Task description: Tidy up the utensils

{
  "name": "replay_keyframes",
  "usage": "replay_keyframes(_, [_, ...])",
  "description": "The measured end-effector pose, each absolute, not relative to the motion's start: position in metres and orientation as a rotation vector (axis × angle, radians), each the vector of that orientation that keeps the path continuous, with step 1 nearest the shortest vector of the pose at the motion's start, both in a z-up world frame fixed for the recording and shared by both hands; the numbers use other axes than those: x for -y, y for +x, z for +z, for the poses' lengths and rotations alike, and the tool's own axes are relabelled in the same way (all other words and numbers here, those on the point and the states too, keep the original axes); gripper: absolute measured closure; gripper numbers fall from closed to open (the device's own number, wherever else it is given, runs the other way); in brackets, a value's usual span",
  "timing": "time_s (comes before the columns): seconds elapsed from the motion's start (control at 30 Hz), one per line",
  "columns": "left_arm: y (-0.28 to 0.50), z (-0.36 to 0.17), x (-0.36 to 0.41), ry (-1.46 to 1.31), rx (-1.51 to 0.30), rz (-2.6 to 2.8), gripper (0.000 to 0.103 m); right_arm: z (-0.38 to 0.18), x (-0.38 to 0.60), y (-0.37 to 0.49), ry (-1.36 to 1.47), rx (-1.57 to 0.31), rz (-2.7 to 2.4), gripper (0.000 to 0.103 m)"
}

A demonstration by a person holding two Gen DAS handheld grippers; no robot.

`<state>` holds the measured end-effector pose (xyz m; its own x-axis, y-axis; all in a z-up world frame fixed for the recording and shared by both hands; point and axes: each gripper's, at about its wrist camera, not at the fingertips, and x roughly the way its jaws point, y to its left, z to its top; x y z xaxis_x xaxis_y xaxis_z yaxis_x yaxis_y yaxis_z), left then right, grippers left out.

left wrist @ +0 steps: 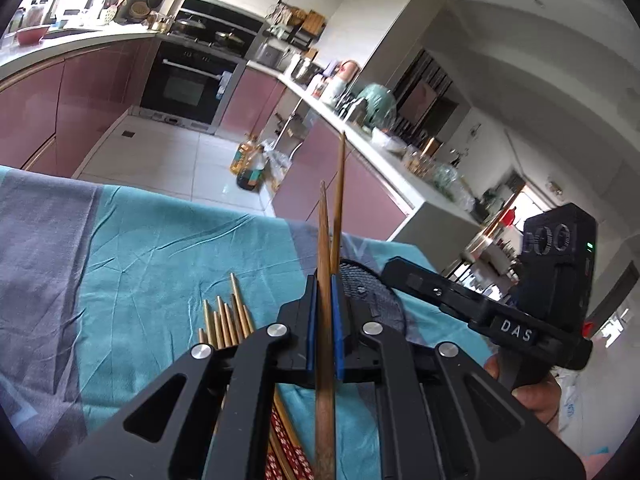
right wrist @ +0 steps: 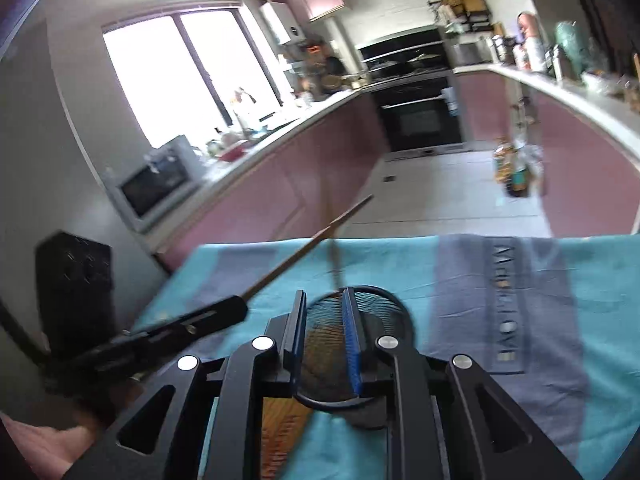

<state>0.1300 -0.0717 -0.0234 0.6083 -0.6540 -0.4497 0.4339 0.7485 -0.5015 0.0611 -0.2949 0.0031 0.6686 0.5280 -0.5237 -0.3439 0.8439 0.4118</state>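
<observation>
While the left gripper (left wrist: 325, 320) is raised over the table, its jaws are clenched on two brown chopsticks (left wrist: 325, 280). One runs straight up between the blue pads (left wrist: 339, 344); the other crosses behind it and reaches higher, its tip against the pink cabinets (left wrist: 48, 96). In the right wrist view the same pair shows as one sharp stick (right wrist: 304, 248) slanting up from the left gripper (right wrist: 224, 312), and a second, blurred one beside it.

On the teal and grey cloth (left wrist: 140, 240), just left of the left gripper, lies a bundle of gold chopsticks (left wrist: 226, 316). About eight tips can be counted, the rest being hidden under the gripper body. Below it a red patterned strip (left wrist: 282, 440) lies with more gold sticks along its edge.

The right gripper (right wrist: 326, 336) hangs above one black mesh holder (right wrist: 384, 308) standing on the cloth. Its jaws are released, parted with a clear gap between them, and nothing is in them. Something orange (right wrist: 280, 432) lies on the cloth under this gripper, too blurred to name. In the left view the right gripper (left wrist: 400, 272) appears side-on at the right, with the holder (left wrist: 360, 284) partly hidden behind the left jaws.
</observation>
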Motion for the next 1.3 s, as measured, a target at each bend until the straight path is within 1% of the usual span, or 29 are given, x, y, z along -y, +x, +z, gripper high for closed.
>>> replay_keyframes(0.13, [0.114, -0.020, 0.067, -0.366, -0.629, -0.686, 0.096, -0.003, 0.288, 0.069, 0.413, -0.725, 0.631, 0.077])
replay_keyframes(0.2, [0.108, -0.020, 0.067, -0.353, -0.623, -0.679, 0.096, -0.005, 0.287, 0.072, 0.464, -0.737, 0.660, 0.076])
replay_keyframes(0.33, [0.107, -0.024, 0.067, -0.391, -0.645, -0.719, 0.096, -0.009, 0.294, 0.077, 0.590, -0.753, 0.714, 0.073])
replay_keyframes(0.47, [0.101, -0.028, 0.071, -0.390, -0.641, -0.754, 0.096, -0.015, 0.298, 0.080, 0.653, -0.766, 0.732, 0.072])
replay_keyframes(0.5, [0.100, -0.028, 0.071, -0.392, -0.639, -0.762, 0.096, -0.017, 0.299, 0.081, 0.672, -0.772, 0.736, 0.074])
replay_keyframes(0.53, [0.100, -0.028, 0.073, -0.386, -0.639, -0.771, 0.096, -0.018, 0.298, 0.081, 0.678, -0.775, 0.742, 0.087])
replay_keyframes(0.57, [0.100, -0.028, 0.075, -0.379, -0.643, -0.771, 0.096, -0.018, 0.297, 0.080, 0.674, -0.772, 0.752, 0.088])
replay_keyframes(0.6, [0.101, -0.030, 0.078, -0.369, -0.655, -0.779, 0.095, -0.016, 0.296, 0.079, 0.664, -0.765, 0.747, 0.090])
replay_keyframes(0.63, [0.101, -0.032, 0.078, -0.365, -0.663, -0.779, 0.094, -0.011, 0.295, 0.077, 0.639, -0.752, 0.739, 0.096])
replay_keyframes(0.67, [0.103, -0.034, 0.081, -0.352, -0.676, -0.755, 0.084, -0.007, 0.296, 0.074, 0.616, -0.737, 0.730, 0.096])
replay_keyframes(0.7, [0.103, -0.034, 0.082, -0.344, -0.677, -0.747, 0.079, 0.002, 0.295, 0.071, 0.575, -0.711, 0.700, 0.096])
replay_keyframes(0.73, [0.103, -0.034, 0.083, -0.332, -0.675, -0.732, 0.075, 0.009, 0.296, 0.069, 0.542, -0.690, 0.676, 0.097])
replay_keyframes(0.8, [0.105, -0.033, 0.084, -0.305, -0.674, -0.702, 0.070, 0.027, 0.301, 0.063, 0.473, -0.638, 0.628, 0.097])
replay_keyframes(0.9, [0.106, -0.029, 0.086, -0.245, -0.661, -0.653, 0.068, 0.056, 0.302, 0.051, 0.323, -0.560, 0.533, 0.097])
replay_keyframes(1.03, [0.107, -0.024, 0.086, -0.212, -0.654, -0.634, 0.062, 0.076, 0.298, 0.047, 0.175, -0.506, 0.437, 0.097])
replay_keyframes(1.3, [0.103, -0.025, 0.088, -0.159, -0.666, -0.622, 0.059, 0.081, 0.293, 0.050, 0.037, -0.559, 0.412, 0.097])
